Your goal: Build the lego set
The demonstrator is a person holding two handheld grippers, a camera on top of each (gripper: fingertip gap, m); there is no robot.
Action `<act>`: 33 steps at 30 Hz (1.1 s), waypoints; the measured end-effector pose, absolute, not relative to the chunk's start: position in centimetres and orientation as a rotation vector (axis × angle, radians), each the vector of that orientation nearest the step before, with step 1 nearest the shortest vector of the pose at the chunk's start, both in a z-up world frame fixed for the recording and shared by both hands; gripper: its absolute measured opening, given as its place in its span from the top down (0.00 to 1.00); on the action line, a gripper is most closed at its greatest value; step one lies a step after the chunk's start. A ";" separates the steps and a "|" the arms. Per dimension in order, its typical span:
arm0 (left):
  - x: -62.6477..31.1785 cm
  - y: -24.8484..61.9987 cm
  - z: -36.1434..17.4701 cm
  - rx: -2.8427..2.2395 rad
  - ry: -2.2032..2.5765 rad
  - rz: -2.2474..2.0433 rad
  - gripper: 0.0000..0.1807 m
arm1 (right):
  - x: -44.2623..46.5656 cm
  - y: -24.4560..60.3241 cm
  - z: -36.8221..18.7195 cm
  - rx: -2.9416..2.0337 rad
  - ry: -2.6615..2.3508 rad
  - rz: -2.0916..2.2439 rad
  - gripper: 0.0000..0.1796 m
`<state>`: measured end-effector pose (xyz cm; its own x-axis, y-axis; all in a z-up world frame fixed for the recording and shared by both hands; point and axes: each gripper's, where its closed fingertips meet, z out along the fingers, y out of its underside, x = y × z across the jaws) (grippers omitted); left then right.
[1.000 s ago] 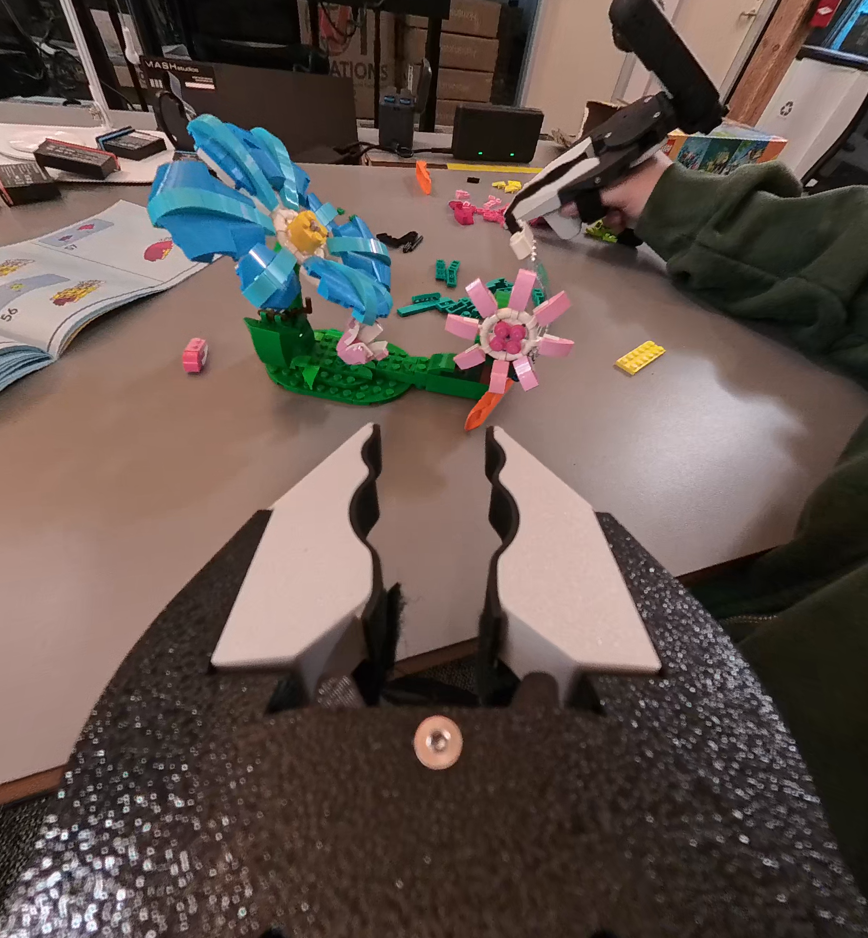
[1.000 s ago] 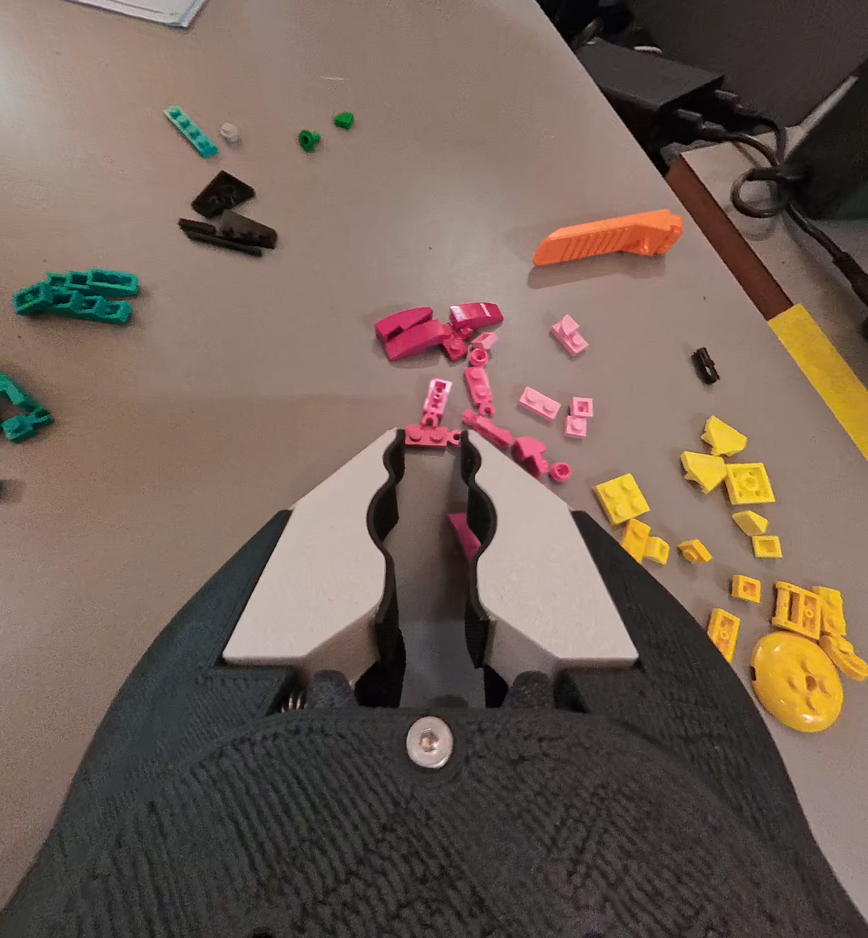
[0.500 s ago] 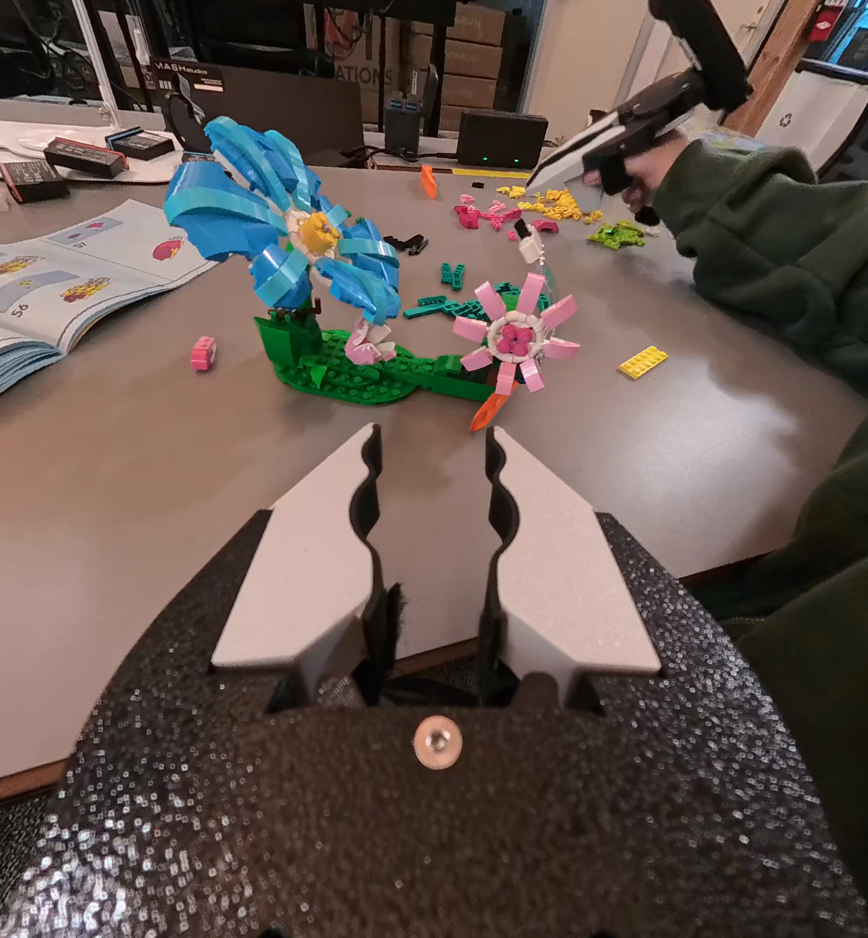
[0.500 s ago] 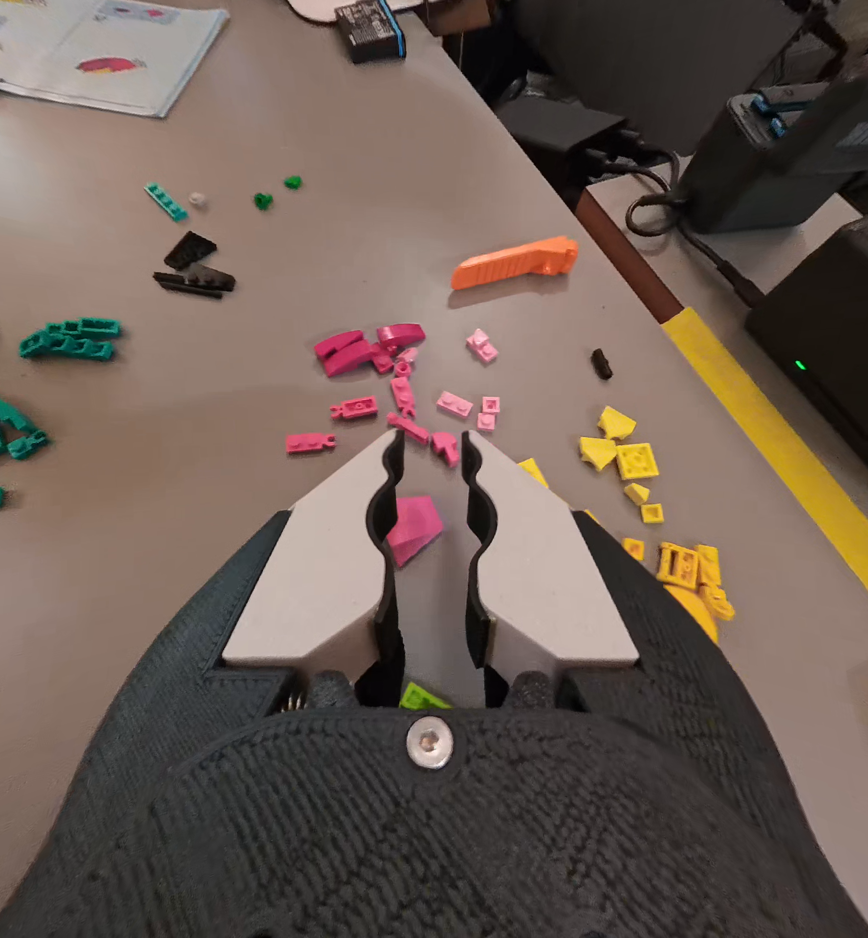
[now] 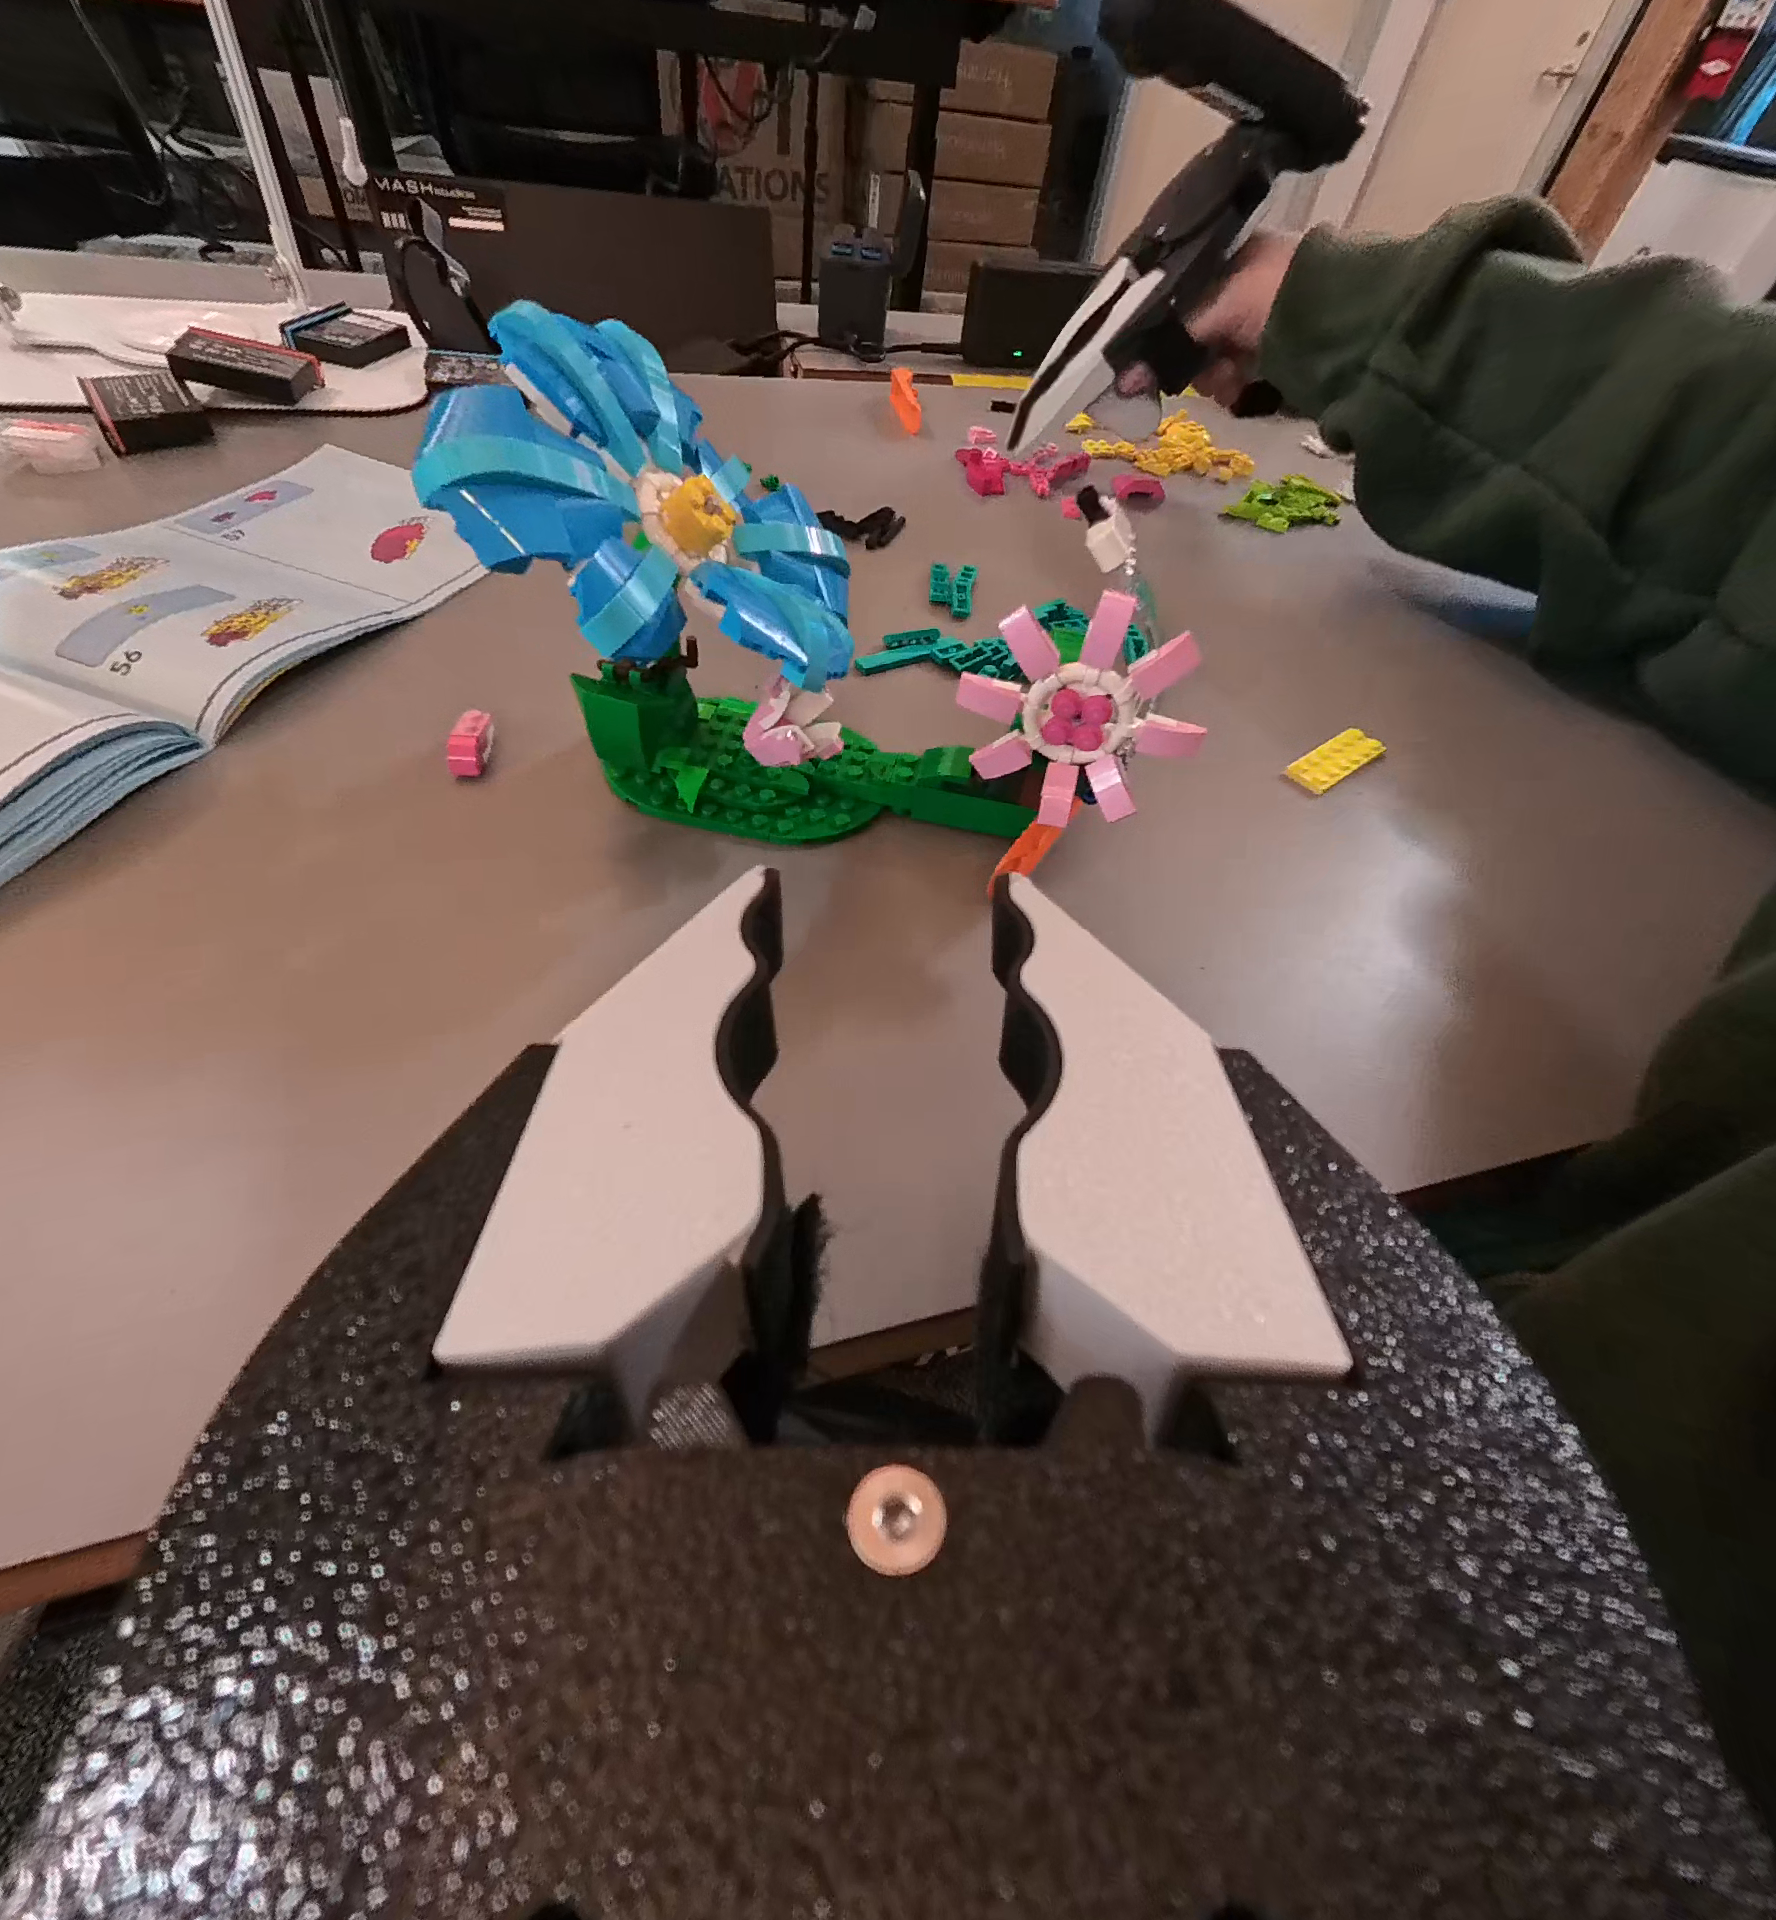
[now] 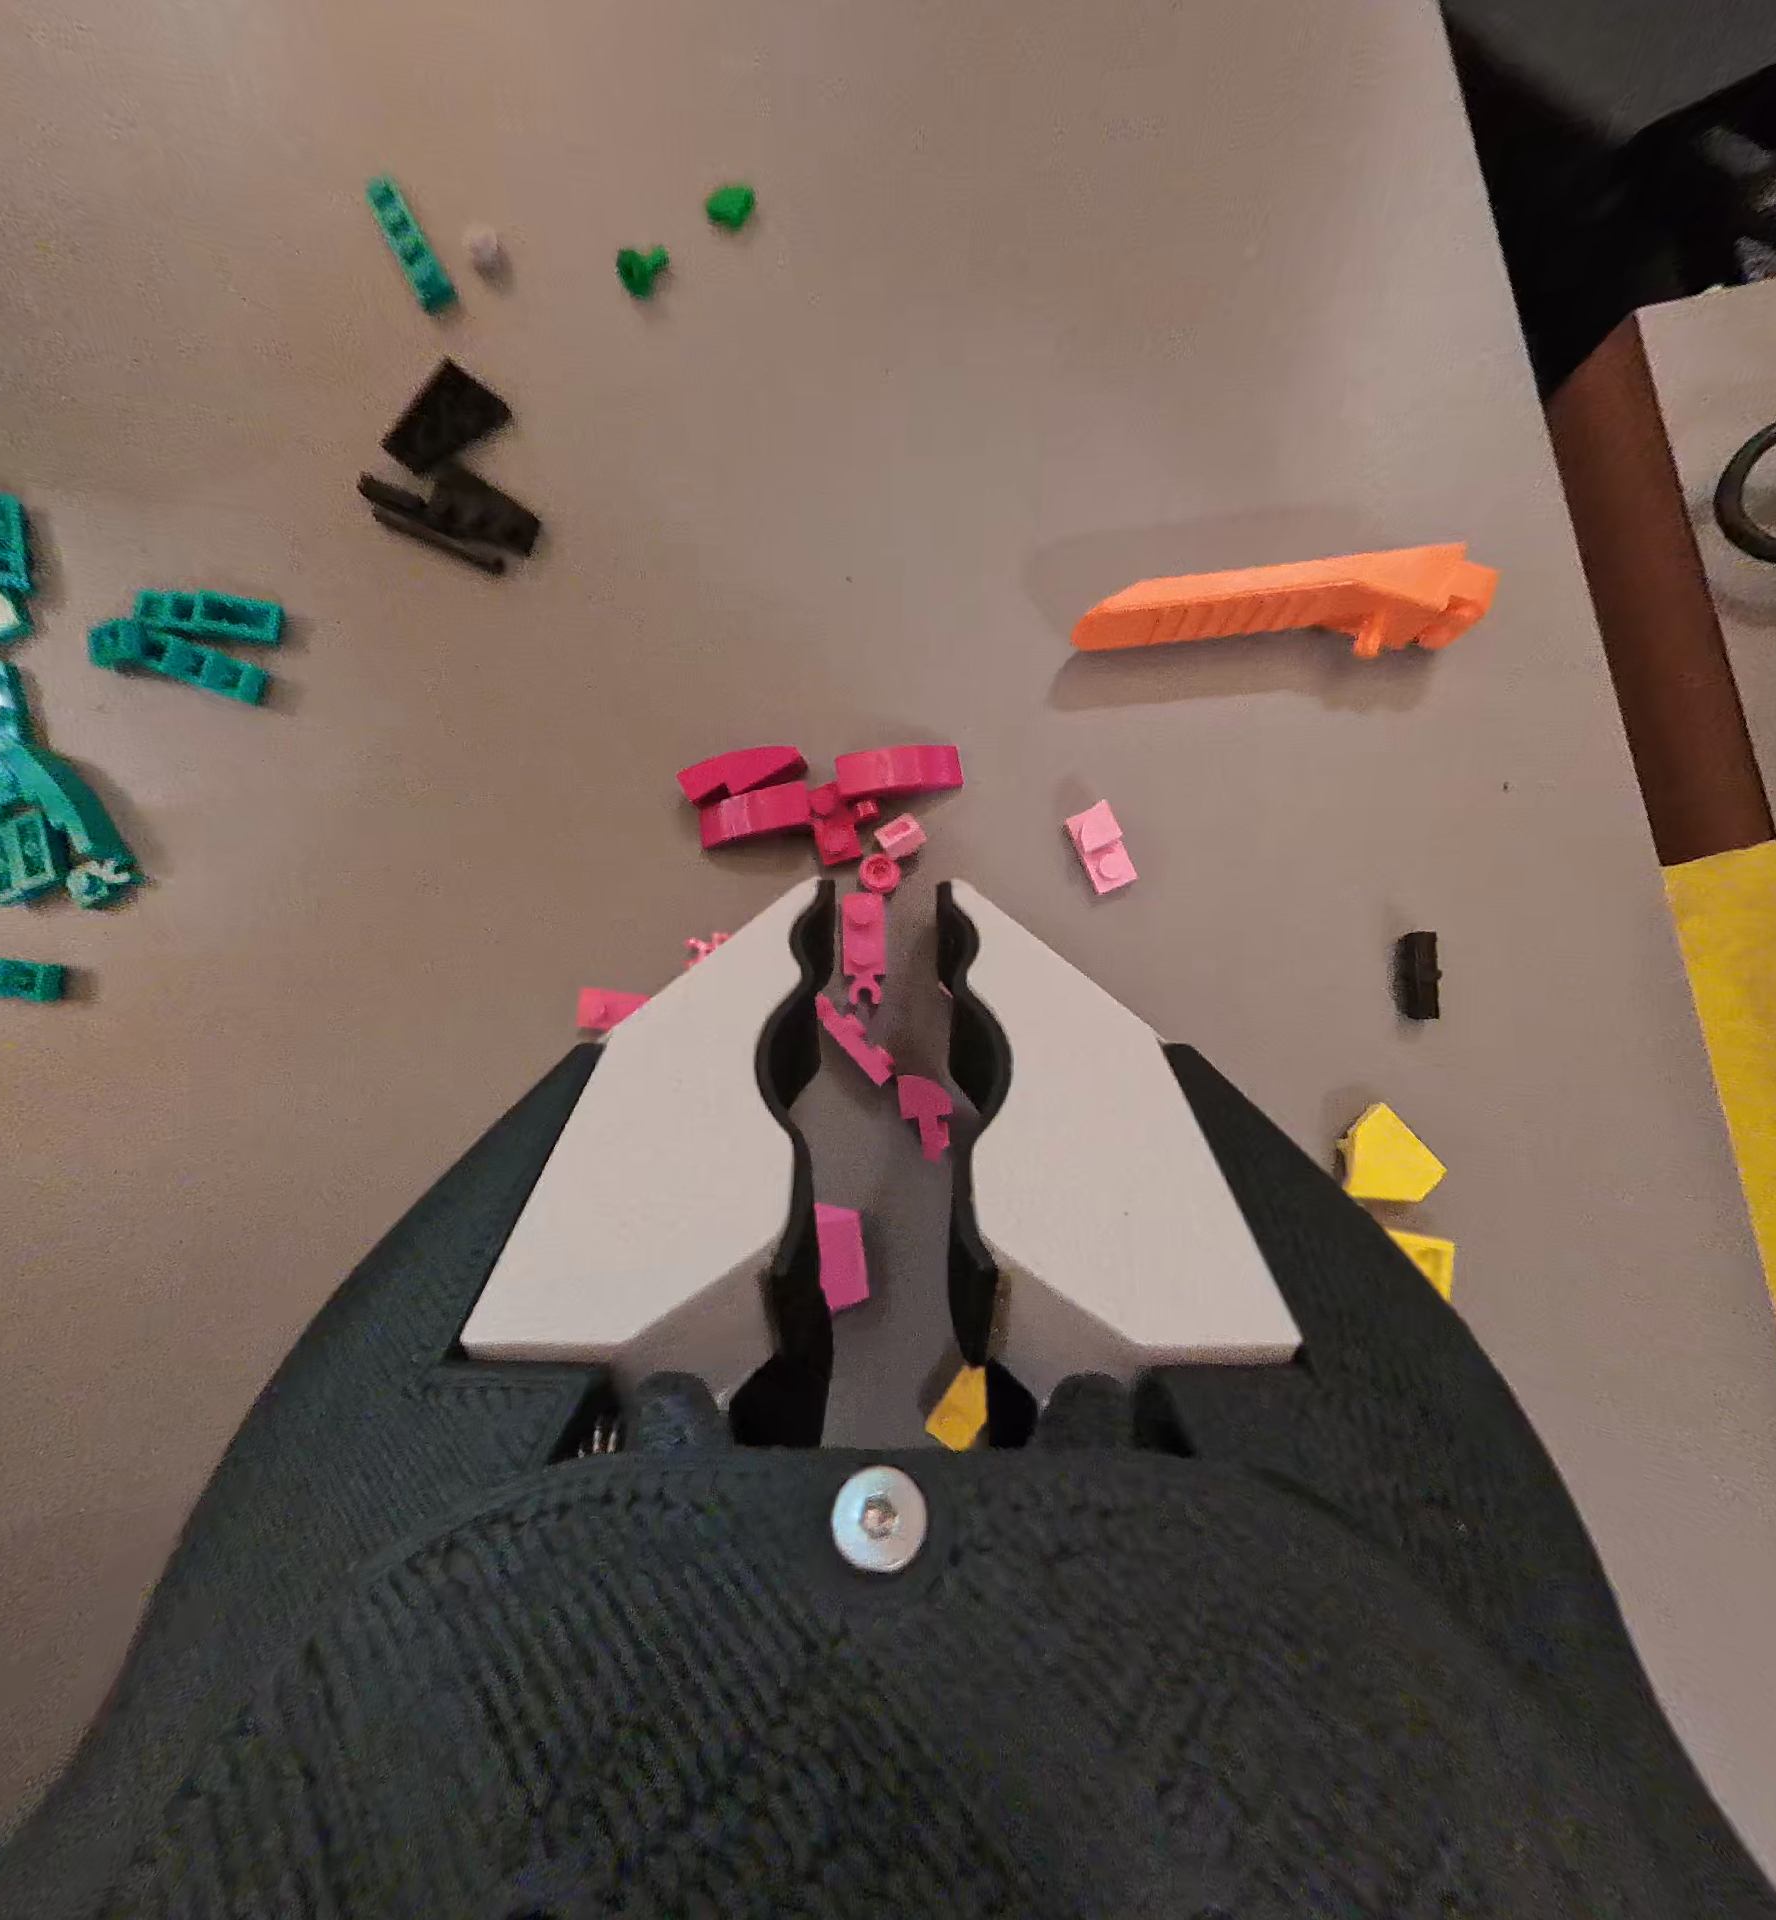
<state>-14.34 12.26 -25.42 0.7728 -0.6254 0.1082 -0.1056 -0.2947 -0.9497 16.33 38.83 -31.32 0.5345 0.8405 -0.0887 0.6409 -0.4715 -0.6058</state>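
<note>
A lego build stands mid-table: a big blue flower (image 5: 645,540) and a pink flower (image 5: 1081,717) on a green base (image 5: 749,790). My left gripper (image 5: 886,894) is open and empty, held in front of the build near the table's front edge. My right gripper (image 6: 882,891) is open and empty, tips down just over a cluster of small magenta pieces (image 6: 832,800); a thin magenta piece (image 6: 861,940) lies between its fingers. It also shows in the left wrist view (image 5: 1029,426), above the magenta pile.
Loose piles lie about: teal pieces (image 6: 22,727), black pieces (image 6: 448,478), yellow pieces (image 6: 1388,1158), light pink pieces (image 6: 1102,847). An orange brick separator (image 6: 1289,603) lies right of the magenta pile. An open instruction booklet (image 5: 84,644) lies at left. A yellow plate (image 5: 1336,761) lies at right. Spacing between my two grippers at the tips: around 40 cm. My right tips are about 35 cm from the pink flower (image 5: 1081,717), my left tips only 8 cm.
My right gripper has tilted down and dropped closer to the magenta pieces. The left gripper has barely moved.
</note>
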 end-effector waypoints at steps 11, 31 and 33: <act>-14.4 12.3 -25.6 -1.826 0.560 -0.577 0.79 | 14.7 38.0 -31.8 -2.170 -1.369 0.470 0.89; -14.4 12.2 -25.4 -1.823 0.559 -0.575 0.79 | 13.5 38.0 -31.8 -2.108 -1.407 0.507 0.92; -14.4 12.2 -25.2 -1.819 0.560 -0.572 0.79 | 13.7 37.8 -31.5 -2.090 -1.411 0.494 0.92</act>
